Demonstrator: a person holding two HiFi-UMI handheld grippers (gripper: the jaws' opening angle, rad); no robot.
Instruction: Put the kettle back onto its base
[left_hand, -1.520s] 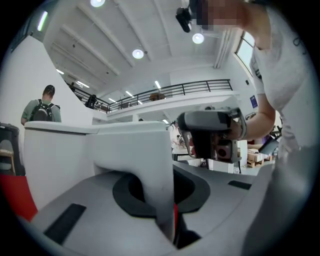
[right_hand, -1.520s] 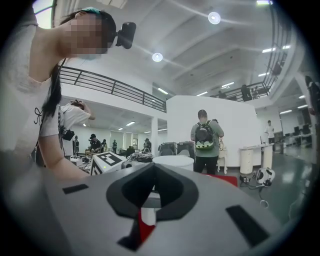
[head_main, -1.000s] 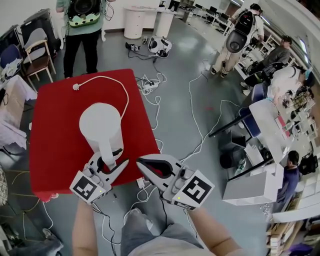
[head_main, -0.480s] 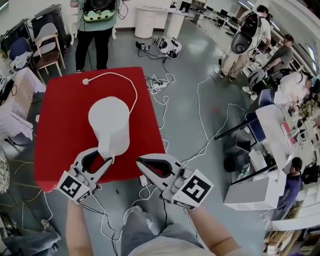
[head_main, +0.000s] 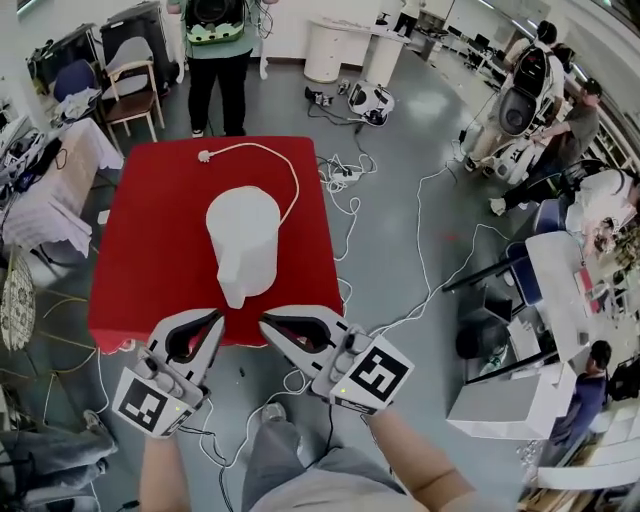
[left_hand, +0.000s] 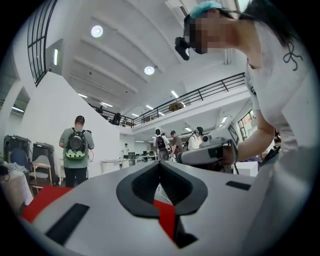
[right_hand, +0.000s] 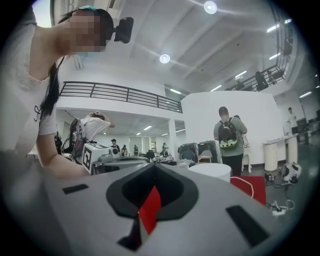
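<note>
White kettle (head_main: 243, 240) on a red counter (head_main: 140, 270), grey floor (head_main: 392, 150) around.
The kettle and its cord (head_main: 262, 146) are plain white, and the counter is one solid red. The left gripper (head_main: 218, 316) and right gripper (head_main: 266, 322) are pale grey with black lining inside the jaws. Each carries a cube (head_main: 372, 376) patterned with black-and-white squares.

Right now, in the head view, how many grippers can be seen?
2: the left gripper over the red table's near edge, the right gripper beside it. None seems hidden.
</note>
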